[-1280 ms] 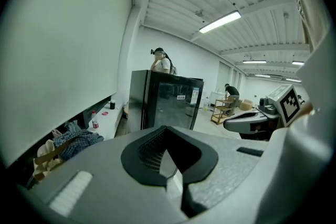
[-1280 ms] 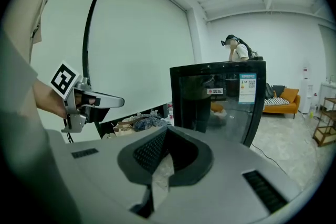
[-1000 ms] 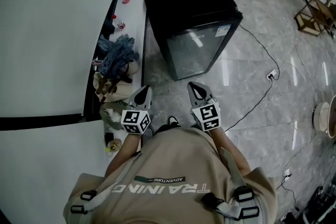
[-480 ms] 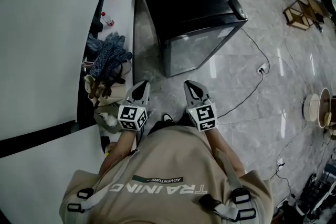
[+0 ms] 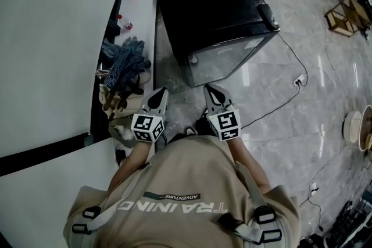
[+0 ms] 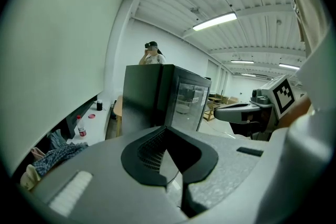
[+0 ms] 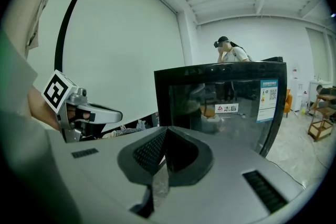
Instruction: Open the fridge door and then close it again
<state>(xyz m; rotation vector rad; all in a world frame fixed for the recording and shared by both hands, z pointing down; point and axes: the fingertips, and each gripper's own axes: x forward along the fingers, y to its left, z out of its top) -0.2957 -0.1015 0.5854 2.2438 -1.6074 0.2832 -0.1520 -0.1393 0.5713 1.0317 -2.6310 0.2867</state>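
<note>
Facing both grippers, the fridge (image 5: 215, 3) stands on the floor (image 5: 273, 101) with its glass door (image 5: 228, 61) closed; left gripper (image 5: 160, 93) and right gripper (image 5: 210, 90) hover side by side near the door, not touching it; both grippers' jaws are drawn together, empty.

Bright, even indoor light. Ceiling tube lights (image 6: 214, 21) glow at the top of both gripper views. The glossy floor (image 5: 323, 69) shows white glare streaks at the head view's right. The fridge door (image 7: 226, 107) glass carries faint reflections. The gripper views bend at the edges with black corners, and their lower foreground is soft.
</note>
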